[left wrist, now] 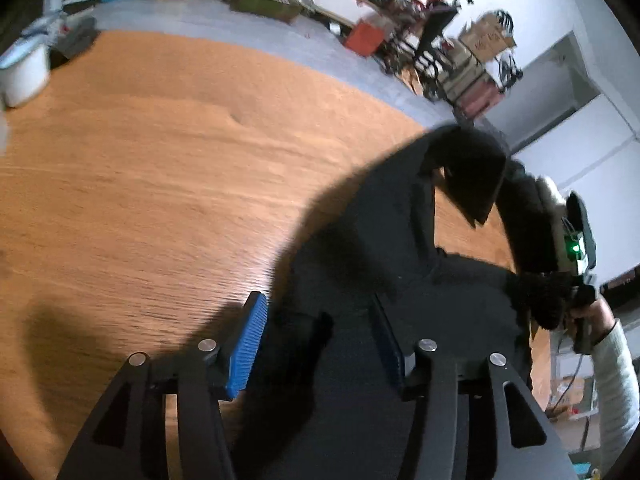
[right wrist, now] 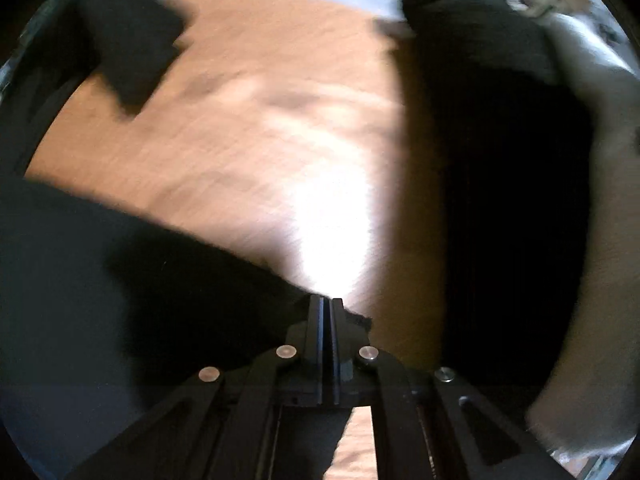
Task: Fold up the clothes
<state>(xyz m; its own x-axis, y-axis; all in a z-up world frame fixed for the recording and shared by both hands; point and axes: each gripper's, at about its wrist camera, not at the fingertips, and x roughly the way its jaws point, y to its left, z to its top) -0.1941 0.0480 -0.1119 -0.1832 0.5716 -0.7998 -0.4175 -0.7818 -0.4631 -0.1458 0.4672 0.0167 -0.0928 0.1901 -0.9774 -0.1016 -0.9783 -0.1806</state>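
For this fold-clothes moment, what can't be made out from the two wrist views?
- Left wrist view: the black garment runs under the open left gripper; its near edge is hidden.
- Right wrist view: motion blur smears the wooden table; the right gripper has its jaws shut on cloth, the pinched part unidentifiable.
- Shelf clutter: blurred, too small.

Bare wooden table (left wrist: 140, 184) left of the black garment (left wrist: 360, 248); white tub (left wrist: 24, 68) at the far corner.
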